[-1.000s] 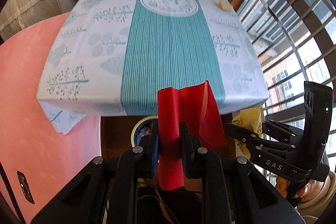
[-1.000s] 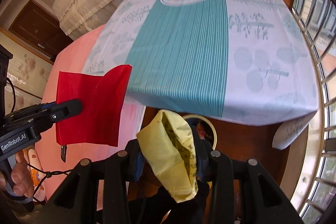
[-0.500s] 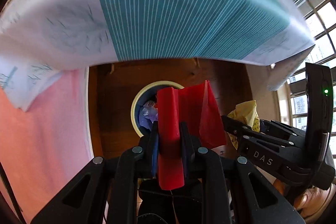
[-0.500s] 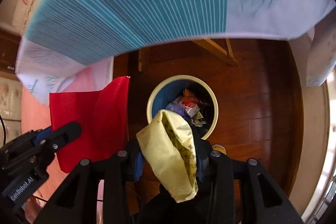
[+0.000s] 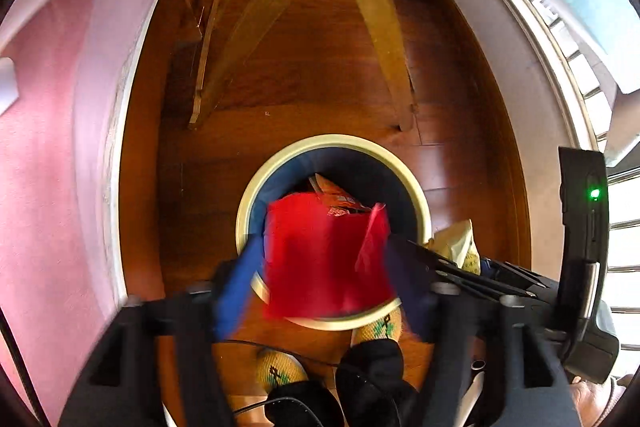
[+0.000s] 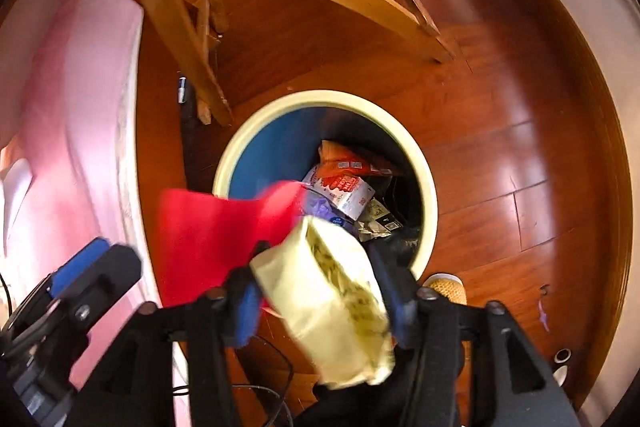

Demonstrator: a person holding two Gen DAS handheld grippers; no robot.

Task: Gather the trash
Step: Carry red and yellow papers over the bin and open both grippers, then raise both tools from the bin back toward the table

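Dark polished wood plank floor (image 6: 500,131) fills most of both views, with a round blue wastebasket with a cream rim (image 5: 416,183) standing on it, already holding crumpled wrappers. Right above it, the left gripper (image 5: 324,267) has its jaws opening, a floppy red plastic sheet (image 5: 320,255) loose between them. Same for the right gripper (image 6: 320,291): jaws spreading, a crumpled pale yellow paper wrapper (image 6: 332,299) between them, unpinched.

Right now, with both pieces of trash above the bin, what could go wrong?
1. The red sheet hangs over the near rim of the bin; as the left gripper opens, it may slide onto the floor.
2. The yellow wrapper sits mostly short of the rim while the right gripper opens; it may miss too.
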